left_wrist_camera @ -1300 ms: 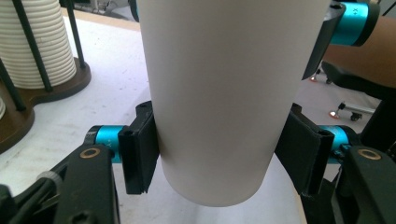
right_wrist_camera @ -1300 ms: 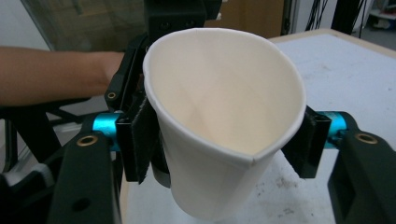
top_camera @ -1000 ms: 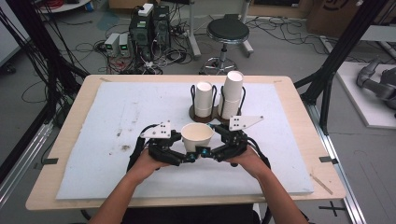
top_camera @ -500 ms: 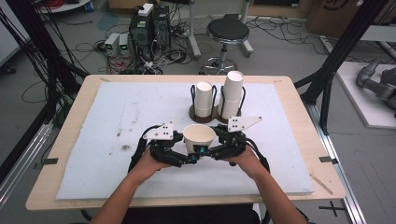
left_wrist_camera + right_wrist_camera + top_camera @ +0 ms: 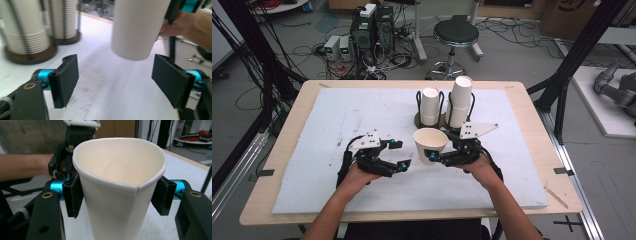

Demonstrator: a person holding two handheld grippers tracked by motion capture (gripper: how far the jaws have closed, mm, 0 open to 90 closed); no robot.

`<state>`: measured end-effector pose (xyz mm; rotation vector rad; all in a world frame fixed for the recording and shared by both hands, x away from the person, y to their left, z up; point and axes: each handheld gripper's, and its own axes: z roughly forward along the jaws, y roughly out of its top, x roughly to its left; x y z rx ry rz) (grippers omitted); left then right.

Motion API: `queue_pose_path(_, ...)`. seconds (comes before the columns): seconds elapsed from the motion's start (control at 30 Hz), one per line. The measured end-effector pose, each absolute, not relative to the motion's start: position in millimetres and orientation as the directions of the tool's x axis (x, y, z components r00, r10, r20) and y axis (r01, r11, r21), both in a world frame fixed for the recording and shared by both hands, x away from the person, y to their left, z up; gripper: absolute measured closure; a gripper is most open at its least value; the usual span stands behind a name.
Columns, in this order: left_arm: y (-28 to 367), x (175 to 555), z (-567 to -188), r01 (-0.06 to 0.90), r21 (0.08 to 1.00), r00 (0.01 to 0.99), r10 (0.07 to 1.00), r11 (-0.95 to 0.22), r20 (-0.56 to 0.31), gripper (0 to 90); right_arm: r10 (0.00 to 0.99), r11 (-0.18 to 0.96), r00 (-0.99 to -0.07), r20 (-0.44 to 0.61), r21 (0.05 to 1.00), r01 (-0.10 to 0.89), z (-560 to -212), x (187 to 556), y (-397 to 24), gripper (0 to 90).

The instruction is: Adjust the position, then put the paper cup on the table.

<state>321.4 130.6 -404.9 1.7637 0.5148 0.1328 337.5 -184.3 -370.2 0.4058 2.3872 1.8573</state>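
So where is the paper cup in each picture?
High view: the paper cup sits mid-table, held by the right gripper.
Left gripper view: it hangs at top centre, above the open fingers.
Right gripper view: it is squeezed between the fingers, at the centre.
Shared landmark: the cup stacks.

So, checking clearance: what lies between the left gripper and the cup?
Nothing: in the high view, bare white mat separates the left gripper from the cup.
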Motion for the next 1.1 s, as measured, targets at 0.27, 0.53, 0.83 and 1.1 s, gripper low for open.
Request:
queue_pose_path(0.27,164,319,-403,0.268,0.958,0.85,0.494,-0.106,-0.183,21.3,0.28,0.243,-0.956,0.089,0.957,0.16,-373,341,-183,36.5)
queue_pose_path(0.53,175,315,-406,0.275,0.957,0.829,0.525,-0.088,-0.19,21.3,0.284,0.242,-0.956,0.079,0.958,0.151,-372,338,-185,36.5)
queue_pose_path(0.83,188,317,-408,0.274,0.958,0.807,0.562,-0.083,-0.182,21.3,0.293,0.24,-0.953,0.079,0.959,0.153,-373,341,-187,36.4)
queue_pose_path(1.1,202,311,-413,0.264,0.96,0.774,0.613,-0.087,-0.158,21.3,0.329,0.254,-0.943,0.052,0.957,0.141,-376,343,-199,36.4)
